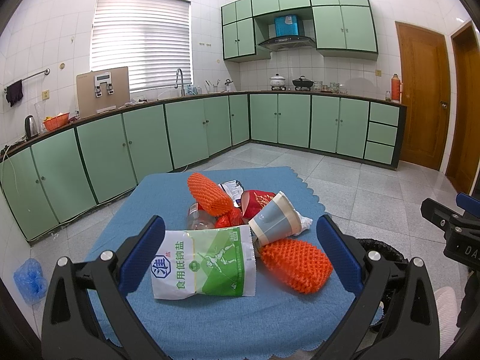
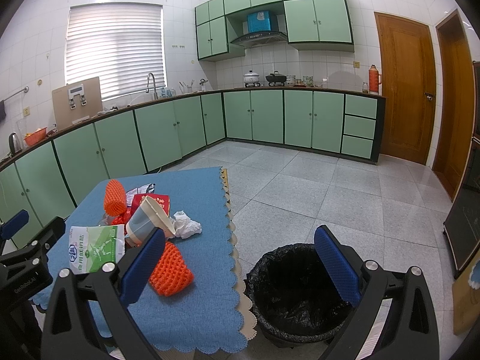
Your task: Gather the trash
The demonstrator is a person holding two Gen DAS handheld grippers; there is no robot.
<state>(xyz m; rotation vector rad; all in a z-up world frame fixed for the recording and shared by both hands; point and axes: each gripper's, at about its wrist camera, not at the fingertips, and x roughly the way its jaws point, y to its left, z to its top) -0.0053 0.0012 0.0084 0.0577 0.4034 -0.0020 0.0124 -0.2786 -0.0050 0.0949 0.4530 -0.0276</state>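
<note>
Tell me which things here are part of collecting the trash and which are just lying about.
For the job: salt bag, paper cup, orange foam nets, crumpled tissue, red packet, lined bin.

Lying about: kettle, thermos, stove pots.

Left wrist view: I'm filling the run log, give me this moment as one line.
left claw: open, over salt bag | right claw: open, empty | bin: black liner, beside table | trash uncollected
</note>
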